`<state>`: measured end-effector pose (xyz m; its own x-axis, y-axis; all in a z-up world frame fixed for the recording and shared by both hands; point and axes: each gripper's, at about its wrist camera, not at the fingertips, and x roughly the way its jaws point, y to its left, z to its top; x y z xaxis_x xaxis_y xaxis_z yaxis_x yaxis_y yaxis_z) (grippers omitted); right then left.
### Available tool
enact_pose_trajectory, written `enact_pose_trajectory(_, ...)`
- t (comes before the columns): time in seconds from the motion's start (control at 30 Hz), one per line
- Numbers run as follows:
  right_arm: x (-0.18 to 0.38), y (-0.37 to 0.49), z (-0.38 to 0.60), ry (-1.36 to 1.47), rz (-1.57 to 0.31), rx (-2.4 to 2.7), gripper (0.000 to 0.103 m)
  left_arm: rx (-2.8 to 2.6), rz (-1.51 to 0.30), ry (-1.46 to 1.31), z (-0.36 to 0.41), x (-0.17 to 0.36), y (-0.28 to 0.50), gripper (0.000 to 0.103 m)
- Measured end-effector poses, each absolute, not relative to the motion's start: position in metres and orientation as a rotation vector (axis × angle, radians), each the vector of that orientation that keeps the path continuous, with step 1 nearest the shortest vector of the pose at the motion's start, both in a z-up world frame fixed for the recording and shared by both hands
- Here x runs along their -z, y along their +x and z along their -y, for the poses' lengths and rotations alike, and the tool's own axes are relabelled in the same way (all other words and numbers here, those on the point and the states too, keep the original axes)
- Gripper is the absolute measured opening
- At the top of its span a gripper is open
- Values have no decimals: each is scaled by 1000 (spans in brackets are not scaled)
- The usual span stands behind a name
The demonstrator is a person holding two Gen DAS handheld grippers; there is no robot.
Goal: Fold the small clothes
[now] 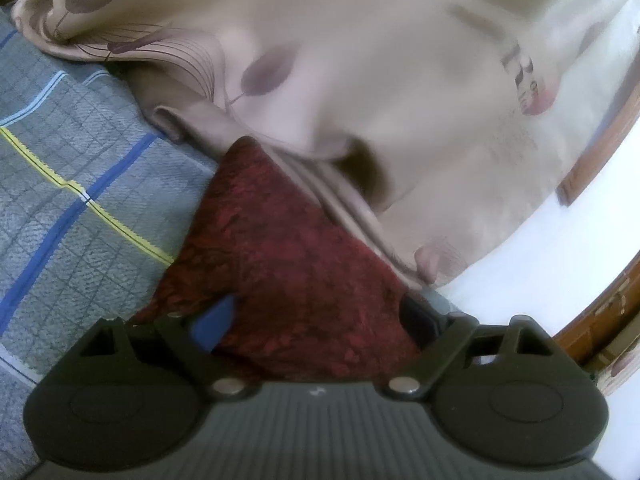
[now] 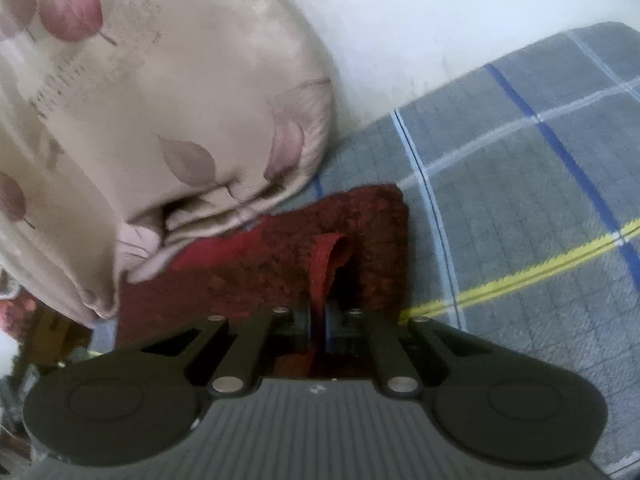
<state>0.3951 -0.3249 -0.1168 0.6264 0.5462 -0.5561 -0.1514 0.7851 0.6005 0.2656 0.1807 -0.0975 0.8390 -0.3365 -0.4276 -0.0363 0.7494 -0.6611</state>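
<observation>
A dark red, nubbly-textured small cloth (image 1: pixel 288 248) lies on a grey checked bedspread with blue, yellow and pale stripes (image 1: pixel 72 184), its far edge tucked under a beige satin pillow printed with mauve leaves (image 1: pixel 360 80).

In the left wrist view the left gripper (image 1: pixel 320 320) has its fingers spread wide, one blue pad (image 1: pixel 216 316) on the left and a dark pad on the right, with the red cloth lying between them, not pinched. This view alone shows a brown wooden frame (image 1: pixel 592 160) at the far right.

The right wrist view shows the right gripper (image 2: pixel 319 320) pressed together on a raised strip of the red cloth (image 2: pixel 324 264), and the cloth's right edge square on the bedspread (image 2: pixel 520 200). A white wall (image 2: pixel 440 20) stands beyond.
</observation>
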Motion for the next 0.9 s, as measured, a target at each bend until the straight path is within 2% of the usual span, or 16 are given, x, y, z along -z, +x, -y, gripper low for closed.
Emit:
enact_pose_trajectory(0.2, 135, 394, 331, 590, -784, -401, 2, 174, -589, -686, -179, 100, 271, 90)
enact_pose_trajectory(0.37, 135, 389, 334, 587, -771, -392, 2, 177, -632, -610, -175, 92, 276, 90)
enact_pose_trajectory(0.43, 133, 386, 332, 601, -774, -384, 5, 183, -636, -586, -175, 78, 265, 90)
enact_pose_trajectory(0.47, 128, 382, 334, 616, -775, -367, 14, 196, -623, -593, -177, 71, 257, 91)
enact_pose_trajectory(0.5, 121, 375, 336, 631, -764, -353, 28, 222, -597, -610, -180, 64, 244, 91)
enact_pose_trajectory(0.53, 110, 362, 340, 646, -728, -344, 33, 247, -573, -638, -185, 57, 229, 91)
enact_pose_trajectory(0.57, 101, 347, 345, 653, -697, -357, 42, 265, -562, -662, -190, 52, 214, 91)
enact_pose_trajectory(0.77, 75, 217, 371, 641, -707, -524, 54, 321, -640, -642, -212, 50, 118, 91)
enact_pose_trajectory(0.9, 85, 123, 377, 569, -778, -537, 56, 332, -719, -670, -231, 73, 59, 91)
